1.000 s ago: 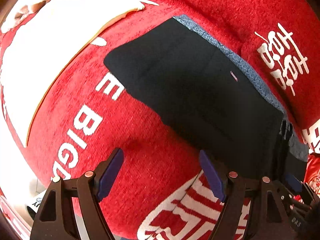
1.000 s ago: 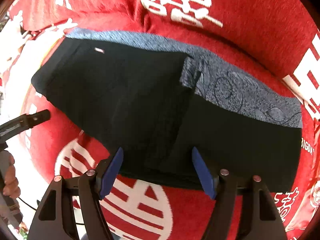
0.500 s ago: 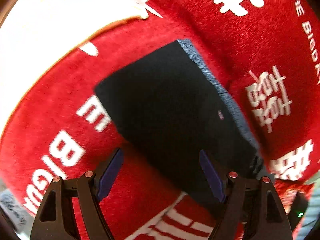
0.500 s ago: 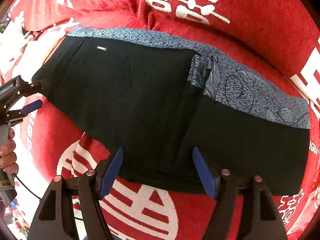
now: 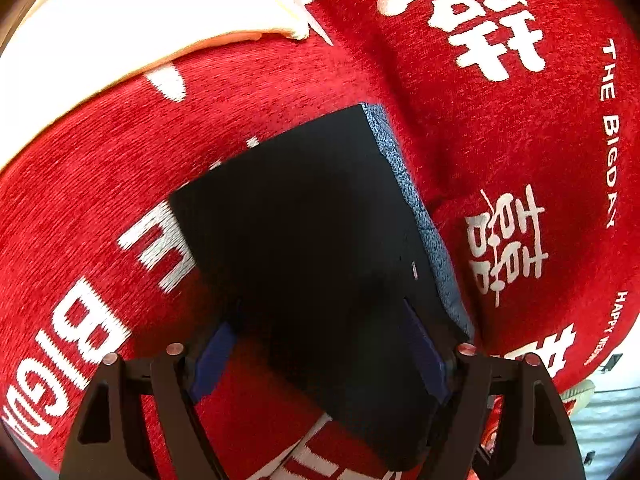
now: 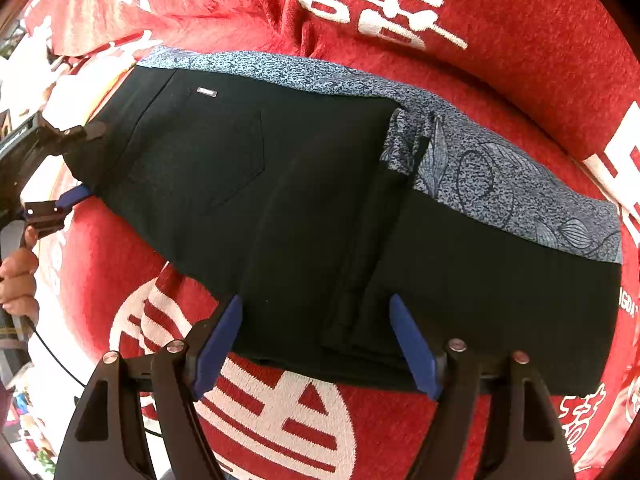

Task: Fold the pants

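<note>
Black pants [image 6: 304, 184] with a blue-grey patterned band [image 6: 500, 184] lie folded lengthwise on a red blanket [image 6: 520, 40]. My right gripper [image 6: 315, 300] points down over their near edge. It is open, and a folded ridge of black cloth lies below the gap. My left gripper [image 5: 318, 314] straddles the narrow end of the pants [image 5: 304, 220]. Its jaws are opening, with black cloth between them and the pads clear of it. In the right wrist view that left gripper [image 6: 76, 164] sits at the pants' far-left end.
The red blanket [image 5: 500, 160] bears white characters and letters and covers the whole surface. A white cloth [image 5: 120, 20] lies beyond the pants' end. A person's hand [image 6: 18, 280] holds the left gripper's handle, and a thin cable hangs below it.
The left gripper has come in over the pants' end, rolling as it went, and its fingers have spread wider. The right gripper has stayed almost still and opened slightly.
</note>
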Demonstrator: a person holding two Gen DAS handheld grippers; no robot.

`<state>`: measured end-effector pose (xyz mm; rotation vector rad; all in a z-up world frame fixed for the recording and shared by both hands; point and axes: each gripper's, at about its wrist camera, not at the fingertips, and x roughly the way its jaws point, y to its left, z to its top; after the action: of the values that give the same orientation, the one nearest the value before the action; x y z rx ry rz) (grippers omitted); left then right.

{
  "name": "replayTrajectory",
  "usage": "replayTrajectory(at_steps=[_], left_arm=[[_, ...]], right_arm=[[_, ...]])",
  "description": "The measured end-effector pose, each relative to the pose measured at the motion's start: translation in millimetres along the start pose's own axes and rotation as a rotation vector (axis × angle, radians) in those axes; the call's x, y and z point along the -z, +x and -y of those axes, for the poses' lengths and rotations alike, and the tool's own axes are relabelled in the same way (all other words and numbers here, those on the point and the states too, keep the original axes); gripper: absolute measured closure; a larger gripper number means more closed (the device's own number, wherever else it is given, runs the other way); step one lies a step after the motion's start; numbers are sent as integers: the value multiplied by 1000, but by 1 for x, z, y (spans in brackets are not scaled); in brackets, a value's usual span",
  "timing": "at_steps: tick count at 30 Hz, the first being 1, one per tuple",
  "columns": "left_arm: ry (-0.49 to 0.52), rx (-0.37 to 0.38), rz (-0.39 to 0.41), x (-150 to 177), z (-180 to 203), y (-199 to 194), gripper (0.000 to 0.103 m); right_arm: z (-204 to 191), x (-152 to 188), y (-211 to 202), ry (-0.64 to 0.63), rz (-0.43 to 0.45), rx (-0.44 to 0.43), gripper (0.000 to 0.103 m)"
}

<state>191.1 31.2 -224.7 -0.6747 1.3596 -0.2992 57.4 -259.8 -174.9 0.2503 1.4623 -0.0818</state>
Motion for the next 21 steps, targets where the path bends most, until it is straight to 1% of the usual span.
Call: replayTrajectory(at_steps=[1, 3, 5, 8, 10, 12, 13, 15, 17, 18, 19, 21], left_arm=[[-3, 8, 5, -1, 0, 2, 12], [-2, -10, 13, -4, 2, 7, 8], [0, -30, 21, -5, 8, 9, 8], [14, -40, 26, -5, 15, 9, 8], [29, -83, 19, -5, 18, 12, 9], [32, -151, 12, -5, 19, 15, 22], [40, -202, 17, -5, 21, 15, 35], [63, -253, 24, -5, 25, 15, 61], [90, -287, 21, -5, 26, 14, 66], [118, -304, 27, -4, 31, 13, 69], [167, -329, 38, -2, 39, 12, 69], [333, -399, 83, 10, 63, 10, 72]], right_arm=[[0, 0, 0, 1, 0, -1, 23], [0, 1, 0, 3, -1, -3, 23], [0, 0, 0, 3, -1, -5, 23], [0, 1, 0, 3, 2, -9, 23], [1, 1, -1, 1, 3, -10, 23], [0, 2, -1, -6, 1, -9, 23], [-1, 2, -1, -11, 0, -8, 23], [-2, 1, -4, -29, -8, -7, 23], [-1, -1, -10, -34, -11, -18, 23], [0, -2, -13, -31, -10, -25, 23], [1, -3, -19, -22, -4, -38, 23], [4, -7, -33, -4, 24, -60, 23]])
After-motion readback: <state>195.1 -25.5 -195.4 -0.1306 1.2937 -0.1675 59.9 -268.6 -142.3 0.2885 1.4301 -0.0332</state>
